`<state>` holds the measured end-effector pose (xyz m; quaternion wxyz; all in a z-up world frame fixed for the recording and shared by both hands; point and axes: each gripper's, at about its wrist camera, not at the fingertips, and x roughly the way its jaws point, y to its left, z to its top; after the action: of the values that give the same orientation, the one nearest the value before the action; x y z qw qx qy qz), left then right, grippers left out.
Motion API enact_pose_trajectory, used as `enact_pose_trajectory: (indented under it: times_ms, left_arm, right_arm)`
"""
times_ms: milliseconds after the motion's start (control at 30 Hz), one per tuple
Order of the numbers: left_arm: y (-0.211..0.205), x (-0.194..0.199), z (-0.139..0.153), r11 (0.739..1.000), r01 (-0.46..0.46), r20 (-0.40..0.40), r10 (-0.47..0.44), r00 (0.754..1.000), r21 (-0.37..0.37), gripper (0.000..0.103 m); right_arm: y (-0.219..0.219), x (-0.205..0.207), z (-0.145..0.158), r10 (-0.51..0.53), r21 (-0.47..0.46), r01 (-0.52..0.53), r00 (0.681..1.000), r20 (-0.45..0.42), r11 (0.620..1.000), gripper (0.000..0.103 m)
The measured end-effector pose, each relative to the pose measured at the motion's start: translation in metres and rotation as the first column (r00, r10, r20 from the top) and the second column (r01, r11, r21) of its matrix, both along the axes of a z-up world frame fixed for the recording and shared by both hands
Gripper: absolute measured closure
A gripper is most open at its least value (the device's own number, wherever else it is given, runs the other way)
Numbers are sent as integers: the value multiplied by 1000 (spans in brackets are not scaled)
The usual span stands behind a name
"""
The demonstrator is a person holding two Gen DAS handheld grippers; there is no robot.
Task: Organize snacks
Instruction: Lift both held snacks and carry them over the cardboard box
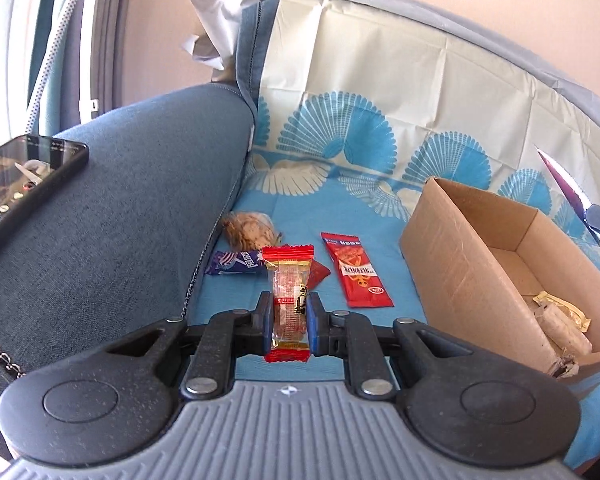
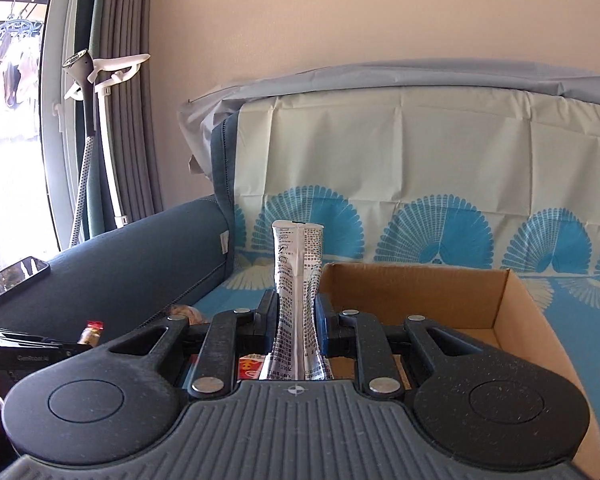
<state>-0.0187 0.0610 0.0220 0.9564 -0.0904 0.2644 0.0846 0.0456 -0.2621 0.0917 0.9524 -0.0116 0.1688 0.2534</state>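
On the blue-patterned sofa cover [image 1: 300, 216], left gripper [image 1: 288, 320] clamps a red-ended snack [image 1: 288, 280], right gripper [image 2: 298, 320] a silver packet [image 2: 298, 280].

Clamped snack bar [image 1: 289, 300], silver packet [image 2: 299, 300]

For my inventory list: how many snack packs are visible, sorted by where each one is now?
Held in a hand-held gripper: 2 (clear-and-red pack, silver pack)
Lying on the blue cover: 4 (red packet, purple wrapper, brown snack, small red pack)
Inside the cardboard box: 1 (beige pack)
Total: 7
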Motion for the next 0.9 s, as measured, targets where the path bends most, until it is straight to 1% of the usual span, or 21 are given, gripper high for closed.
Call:
enact_pose_trajectory:
  times_ms: [33, 133, 233, 433, 667, 800, 900]
  left_arm:
    - [-3, -1, 2, 1000, -7, -1, 7, 1000, -2, 85]
    - [-17, -1, 9, 1000, -10, -13, 10, 1000, 7, 85]
    - [-37, 2, 20, 1000, 22, -2, -22, 1000, 17, 85]
    - [-81, 18, 49, 995, 99, 51, -99, 994, 2, 85]
    - [-137, 42, 72, 978, 208, 96, -205, 974, -17, 85]
    - [-162, 55, 80, 967, 251, 111, -245, 963, -37, 85]
    - [-180, 66, 88, 958, 286, 119, -280, 953, -35, 85]
  right_arm:
    - [-3, 3, -1, -10, -9, 10, 1000, 5, 1000, 82]
    - [-14, 12, -1, -50, 24, 50, 999, -13, 998, 82]
    - [-27, 18, 2, -87, 72, 88, 996, -28, 994, 82]
    - [-50, 32, 3, -185, 129, 193, 980, -74, 973, 82]
    - [-72, 39, 3, -287, 164, 302, 952, -109, 939, 82]
    - [-80, 42, 3, -318, 169, 335, 941, -119, 927, 82]
    - [-83, 42, 3, -334, 170, 351, 935, -117, 921, 82]
